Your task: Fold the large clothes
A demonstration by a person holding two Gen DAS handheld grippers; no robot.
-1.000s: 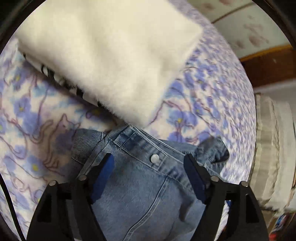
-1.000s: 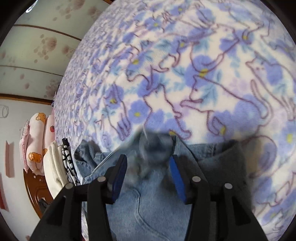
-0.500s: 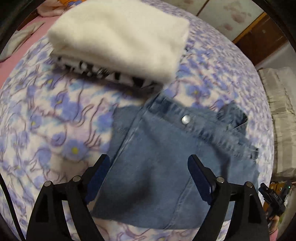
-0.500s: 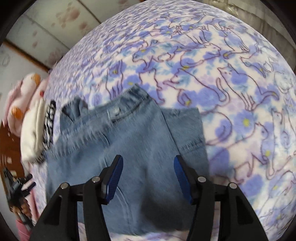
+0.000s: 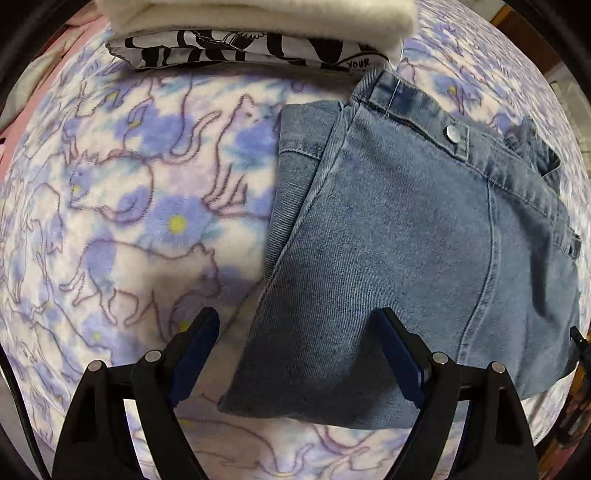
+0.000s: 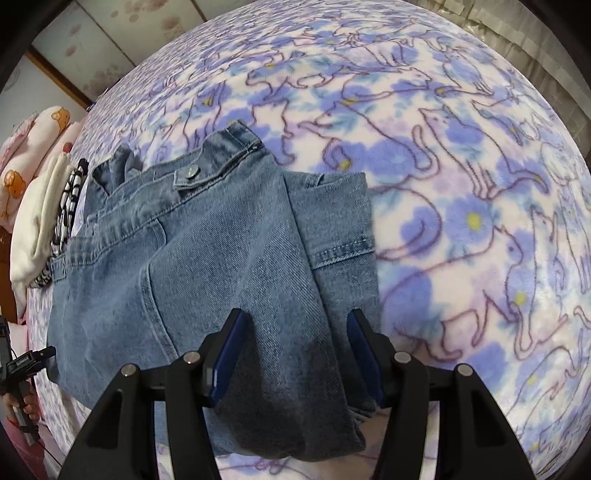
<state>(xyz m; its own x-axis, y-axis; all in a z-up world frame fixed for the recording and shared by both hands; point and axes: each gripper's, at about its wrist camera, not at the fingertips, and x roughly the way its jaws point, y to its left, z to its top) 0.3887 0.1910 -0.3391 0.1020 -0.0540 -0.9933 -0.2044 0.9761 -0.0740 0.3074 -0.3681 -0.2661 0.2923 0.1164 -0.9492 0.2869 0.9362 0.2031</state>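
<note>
Folded blue jeans (image 5: pixel 413 251) lie flat on the cat-print fleece blanket (image 5: pixel 122 206), waistband and metal button (image 5: pixel 453 133) at the far side. My left gripper (image 5: pixel 299 332) is open and empty, hovering over the jeans' near left edge. In the right wrist view the jeans (image 6: pixel 221 266) fill the lower left. My right gripper (image 6: pixel 295 332) is open above their near right part, its jaws apart on either side of the denim, holding nothing.
A stack of folded clothes, a white fleece (image 5: pixel 258 14) over a black-and-white printed garment (image 5: pixel 240 48), sits just beyond the jeans' waistband. It also shows in the right wrist view (image 6: pixel 37 218). Pink pillows (image 6: pixel 33 147) lie at far left. The blanket (image 6: pixel 461 184) extends right.
Both grippers let go of the jeans' waistband and pulled back toward me. The jeans now lie folded flat on the blanket. Both grippers stay open.
</note>
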